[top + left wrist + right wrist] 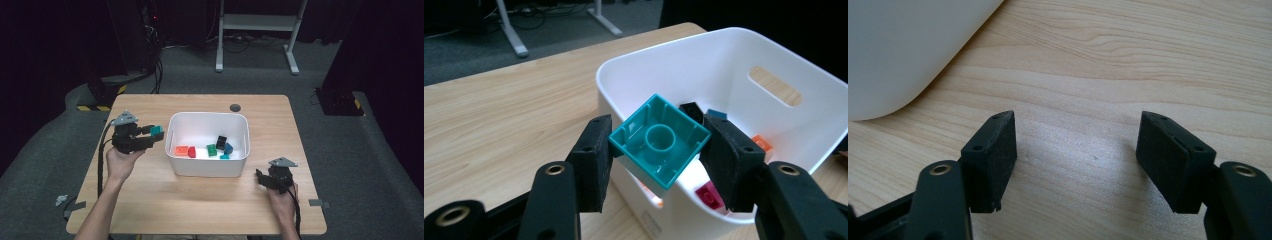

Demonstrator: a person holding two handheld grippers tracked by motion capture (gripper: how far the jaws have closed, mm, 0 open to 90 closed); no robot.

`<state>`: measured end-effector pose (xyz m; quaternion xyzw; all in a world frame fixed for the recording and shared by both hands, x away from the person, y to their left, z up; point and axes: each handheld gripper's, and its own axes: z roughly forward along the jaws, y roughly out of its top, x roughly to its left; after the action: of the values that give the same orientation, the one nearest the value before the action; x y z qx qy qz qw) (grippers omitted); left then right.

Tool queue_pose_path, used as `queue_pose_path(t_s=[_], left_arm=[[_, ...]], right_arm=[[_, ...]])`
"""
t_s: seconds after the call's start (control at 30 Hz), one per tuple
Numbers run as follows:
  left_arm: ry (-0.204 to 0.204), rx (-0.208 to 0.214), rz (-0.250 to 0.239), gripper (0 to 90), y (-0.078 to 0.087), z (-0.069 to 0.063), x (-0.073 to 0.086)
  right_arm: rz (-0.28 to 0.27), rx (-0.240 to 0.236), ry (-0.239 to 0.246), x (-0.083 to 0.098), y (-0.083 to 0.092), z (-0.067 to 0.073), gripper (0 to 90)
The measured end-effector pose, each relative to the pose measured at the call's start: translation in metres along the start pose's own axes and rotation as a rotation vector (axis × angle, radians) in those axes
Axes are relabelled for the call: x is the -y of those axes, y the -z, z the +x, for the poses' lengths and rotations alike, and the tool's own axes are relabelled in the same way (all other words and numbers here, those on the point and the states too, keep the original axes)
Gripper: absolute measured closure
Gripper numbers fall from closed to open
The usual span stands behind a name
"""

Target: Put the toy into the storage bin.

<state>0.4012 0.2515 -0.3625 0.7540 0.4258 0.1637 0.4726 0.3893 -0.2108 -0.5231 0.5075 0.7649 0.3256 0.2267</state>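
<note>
**Teal brick held at the bin's rim, ready to go in**

The left hand-held gripper (152, 134) is clamped on a teal brick (659, 145), one pad pressing on each of two opposite side walls. In the left gripper view the brick's hollow underside, with its round central tube, faces the camera, and the brick sits turned like a diamond between the pads. It looks about square, so no long axis stands out.

In the high view the brick (157, 130) is off the desk (150, 200), just beside the left wall of the white bin (207, 172), at about 9 o'clock from the bin's middle. The bin's opening lies at 3 o'clock from the left hand-held gripper, with the rim close in front of the brick. That is the relation the coming move likely turns on: carry the brick toward 3 o'clock across the rim, then let go. The left hand is plainly the nearer one.

Inside the bin lie an orange brick (181, 149), a red brick (192, 152), a green brick (212, 150), a black brick (221, 142) and a blue brick (228, 148).

The right hand-held gripper (263, 178) sits low over the desk at about 4 o'clock from the bin, beside its near right corner; its jaws stand apart with bare wood between them.
</note>
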Motion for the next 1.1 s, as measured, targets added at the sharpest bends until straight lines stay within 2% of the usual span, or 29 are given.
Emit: queue_pose_path(t_s=[0.27, 0.33, 0.4, 0.67, 0.9, 0.93, 1.0, 1.03, 1.07, 1.1], left_arm=[[-0.050, 0.047, 0.016, 47.5, -0.020, -0.020, -0.014], [-0.048, 0.054, 0.017, 47.5, -0.023, -0.022, -0.015], [-0.053, 0.070, 0.033, 47.5, -0.032, -0.027, -0.017], [-0.078, 0.078, 0.085, 47.4, -0.056, -0.040, -0.021], [-0.097, 0.069, 0.137, 46.8, -0.073, -0.044, -0.020], [-0.097, 0.067, 0.149, 46.0, -0.075, -0.044, -0.019], [-0.096, 0.064, 0.156, 39.0, -0.078, -0.044, -0.019], [-0.094, 0.056, 0.163, 39.0, -0.080, -0.045, -0.018], [-0.091, 0.053, 0.161, 32.8, -0.081, -0.045, -0.018], [-0.086, 0.052, 0.156, 31.9, -0.081, -0.044, -0.018]], right_arm=[[0.000, 0.000, 0.000, 0.000, 0.000, 0.000, 32.7], [0.000, 0.000, 0.000, 0.000, 0.000, 0.000, 32.7], [0.000, 0.000, 0.000, 0.000, 0.000, 0.000, 32.7], [0.000, 0.000, 0.000, 0.000, 0.000, 0.000, 32.7], [0.000, 0.000, 0.000, 0.000, 0.000, 0.000, 32.7], [0.000, 0.000, 0.000, 0.000, 0.000, 0.000, 32.7], [0.000, 0.000, 0.000, 0.000, 0.000, 0.000, 32.7], [0.000, 0.000, 0.000, 0.000, 0.000, 0.000, 32.7], [0.000, 0.000, 0.000, 0.000, 0.000, 0.000, 32.7], [0.000, 0.000, 0.000, 0.000, 0.000, 0.000, 32.7]])
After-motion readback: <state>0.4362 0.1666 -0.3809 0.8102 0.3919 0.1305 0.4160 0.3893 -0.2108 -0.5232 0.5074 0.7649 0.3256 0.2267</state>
